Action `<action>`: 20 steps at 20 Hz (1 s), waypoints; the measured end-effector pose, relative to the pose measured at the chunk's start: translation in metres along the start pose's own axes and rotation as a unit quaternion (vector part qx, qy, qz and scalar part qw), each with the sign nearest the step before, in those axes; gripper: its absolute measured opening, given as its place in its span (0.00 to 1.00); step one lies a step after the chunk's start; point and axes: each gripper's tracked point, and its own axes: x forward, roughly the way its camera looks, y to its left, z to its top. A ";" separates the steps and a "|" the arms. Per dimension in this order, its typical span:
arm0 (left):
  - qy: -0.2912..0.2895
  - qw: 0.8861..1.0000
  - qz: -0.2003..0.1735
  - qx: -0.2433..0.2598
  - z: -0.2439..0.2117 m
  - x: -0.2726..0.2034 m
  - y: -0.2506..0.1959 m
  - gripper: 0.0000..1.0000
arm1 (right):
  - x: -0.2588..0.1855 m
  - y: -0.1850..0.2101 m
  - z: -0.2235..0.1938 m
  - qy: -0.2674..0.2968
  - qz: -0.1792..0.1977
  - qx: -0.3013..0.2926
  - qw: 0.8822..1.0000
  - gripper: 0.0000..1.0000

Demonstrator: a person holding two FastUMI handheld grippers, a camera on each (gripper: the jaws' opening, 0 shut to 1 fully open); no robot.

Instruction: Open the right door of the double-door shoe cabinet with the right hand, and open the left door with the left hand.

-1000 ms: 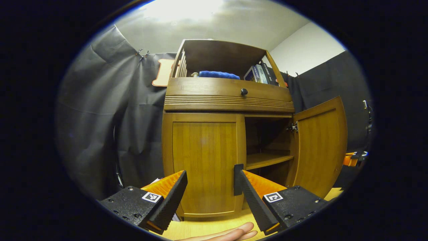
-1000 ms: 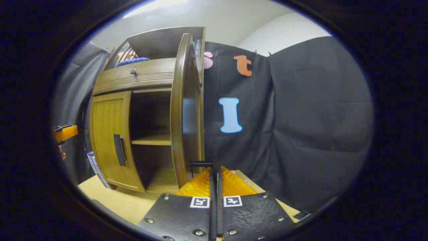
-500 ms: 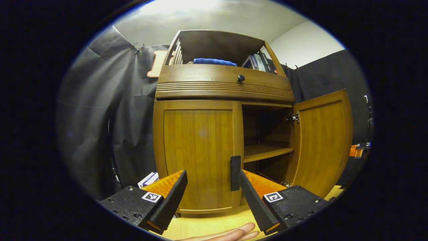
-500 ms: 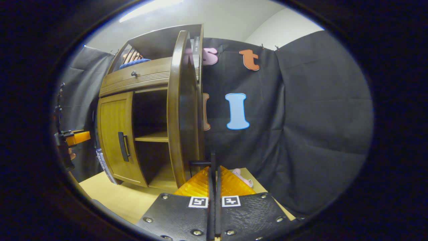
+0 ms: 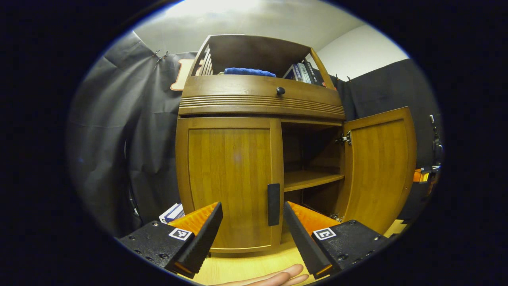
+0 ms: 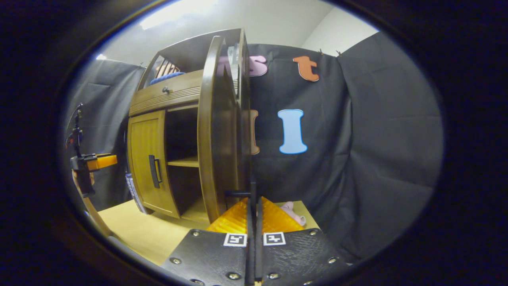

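The wooden shoe cabinet (image 5: 260,101) stands in front of me. Its left door (image 5: 230,178) is closed, with a black handle (image 5: 273,204) at its right edge. My left gripper (image 5: 252,210) is open just short of that door, and the handle sits between its fingers, close to the right one. The right door (image 5: 379,167) stands swung open, showing an inner shelf (image 5: 311,179). In the right gripper view this door (image 6: 210,131) is edge-on, and my right gripper (image 6: 253,198) is shut on its handle (image 6: 236,194). The left gripper (image 6: 95,162) appears far left there.
A blue cloth (image 5: 248,72) and books (image 5: 301,73) lie in the top shelf above a drawer knob (image 5: 280,90). A box (image 5: 172,212) leans beside the cabinet's left foot. A pink object (image 6: 293,210) lies on the wooden floor (image 6: 151,234) by the wall. A hand (image 5: 270,278) shows below.
The left gripper has shifted, so the left door's handle now sits lower, between its fingers. The right gripper has swung the right door a little wider.
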 end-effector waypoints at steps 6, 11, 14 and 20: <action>0.005 1.000 -0.010 -0.025 -0.005 0.013 0.003 0.92 | -0.019 0.002 -0.004 -0.035 -0.062 -0.053 0.996 0.07; 0.003 1.000 -0.010 -0.029 -0.010 0.028 0.001 0.95 | -0.047 -0.027 -0.009 -0.066 -0.147 -0.017 0.987 0.70; 0.001 1.000 -0.002 -0.017 -0.016 0.039 -0.002 0.93 | -0.074 -0.021 -0.005 -0.075 -0.138 0.021 0.987 1.00; 0.026 0.999 -0.029 -0.013 -0.048 0.084 -0.047 0.89 | -0.125 -0.016 0.016 -0.107 -0.143 0.010 0.984 1.00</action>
